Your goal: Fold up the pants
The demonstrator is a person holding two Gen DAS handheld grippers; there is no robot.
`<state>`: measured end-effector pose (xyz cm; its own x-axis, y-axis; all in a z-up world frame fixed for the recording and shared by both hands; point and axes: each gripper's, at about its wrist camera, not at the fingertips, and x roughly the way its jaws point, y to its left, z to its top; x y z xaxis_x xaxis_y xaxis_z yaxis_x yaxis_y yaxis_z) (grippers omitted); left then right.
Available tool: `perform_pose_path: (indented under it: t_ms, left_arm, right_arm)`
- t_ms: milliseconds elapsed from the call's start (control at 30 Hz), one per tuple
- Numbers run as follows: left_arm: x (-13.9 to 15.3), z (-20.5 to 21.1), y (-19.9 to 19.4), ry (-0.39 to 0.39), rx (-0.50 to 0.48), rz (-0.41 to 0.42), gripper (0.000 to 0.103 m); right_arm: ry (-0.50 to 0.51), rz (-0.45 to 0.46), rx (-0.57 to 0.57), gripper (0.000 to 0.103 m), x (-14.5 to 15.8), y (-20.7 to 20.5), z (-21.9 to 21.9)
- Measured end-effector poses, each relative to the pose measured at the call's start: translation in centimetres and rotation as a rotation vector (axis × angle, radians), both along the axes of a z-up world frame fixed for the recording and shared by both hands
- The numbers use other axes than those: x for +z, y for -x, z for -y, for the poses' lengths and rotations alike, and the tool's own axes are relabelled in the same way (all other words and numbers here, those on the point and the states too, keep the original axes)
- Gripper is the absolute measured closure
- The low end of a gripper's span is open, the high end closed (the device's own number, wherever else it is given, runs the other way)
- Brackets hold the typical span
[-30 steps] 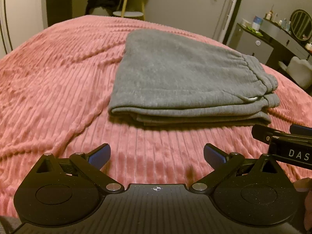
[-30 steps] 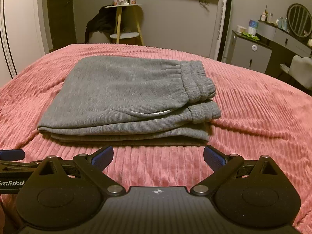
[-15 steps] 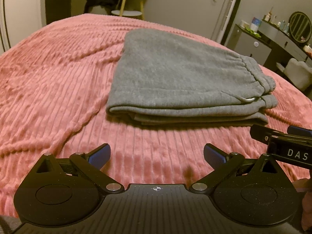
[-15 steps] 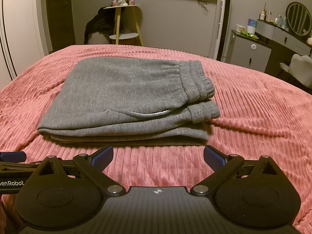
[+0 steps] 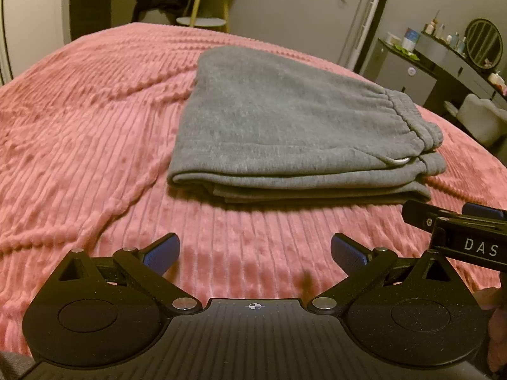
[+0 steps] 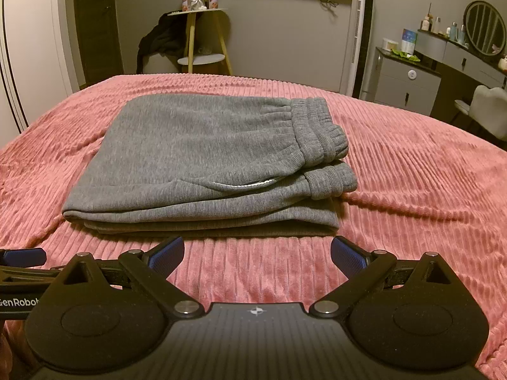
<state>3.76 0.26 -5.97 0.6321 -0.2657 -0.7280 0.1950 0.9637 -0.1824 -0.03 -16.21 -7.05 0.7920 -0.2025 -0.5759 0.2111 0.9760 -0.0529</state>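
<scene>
Little has changed since the earlier frames: the grey fleece pants (image 6: 202,155) still lie folded in a thick rectangle on the pink ribbed bed (image 6: 412,190). Left gripper (image 5: 255,250) and right gripper (image 6: 257,251) hover near its front edge, jaws wide and empty.

My count from both wrist cameras

I see one folded pair of grey sweatpants (image 6: 202,158) on one pink ribbed blanket (image 6: 412,190), and two grippers, left (image 5: 255,250) and right (image 6: 257,251), each with two blue pads. Far off I count one round mirror (image 6: 484,28), one wooden side table (image 6: 202,36) and one white chair (image 6: 488,107).
</scene>
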Motion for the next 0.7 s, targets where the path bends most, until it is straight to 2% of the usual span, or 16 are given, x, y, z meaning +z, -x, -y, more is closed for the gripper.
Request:
perform_pose_path:
  t_ms: [700]
  left_arm:
    - [0.08,-0.17,0.04,0.028,-0.001,-0.004,0.0]
  right_arm:
    - [-0.006,0.003,0.001,0.004,0.05,0.02,-0.21]
